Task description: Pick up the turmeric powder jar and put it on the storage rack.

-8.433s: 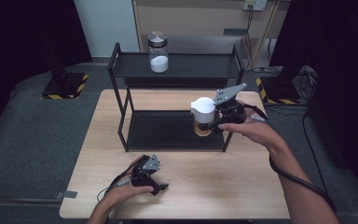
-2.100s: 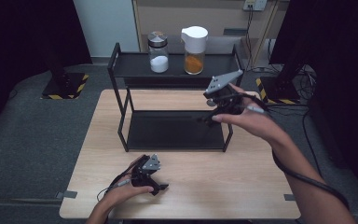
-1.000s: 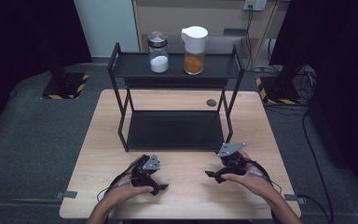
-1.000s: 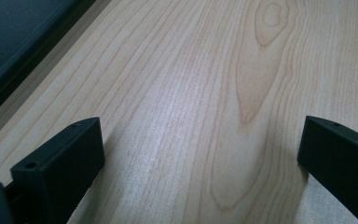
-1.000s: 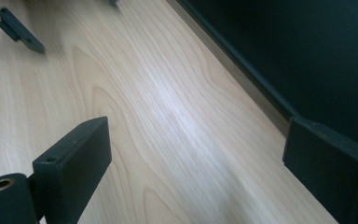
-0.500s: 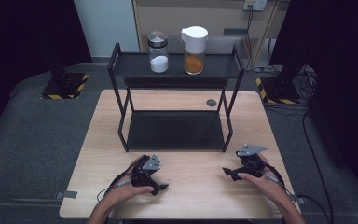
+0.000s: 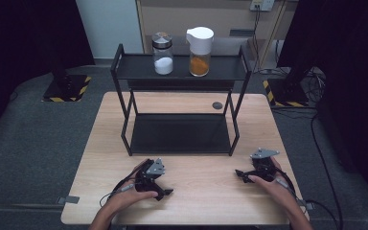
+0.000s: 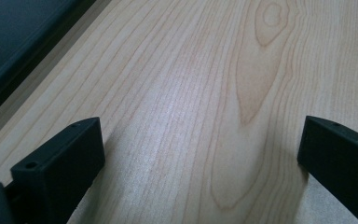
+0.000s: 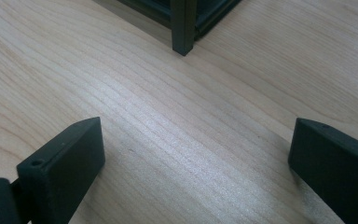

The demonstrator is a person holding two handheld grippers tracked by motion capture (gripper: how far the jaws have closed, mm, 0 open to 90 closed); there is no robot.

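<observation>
Both hand-held grippers rest on the table [image 7: 196,191], left [image 7: 165,191] and right [image 7: 239,173], jaws wide with nothing between; the right's have just been opening.

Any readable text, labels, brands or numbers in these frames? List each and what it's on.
None readable. The white-lidded jar and the metal-lidded jar on the rack show no label. The black-and-yellow stripes on the floor base are a hazard marking, no words.

Lab: hazard-taped stands [image 7: 67,86], dark curtains [image 7: 24,48]
</observation>
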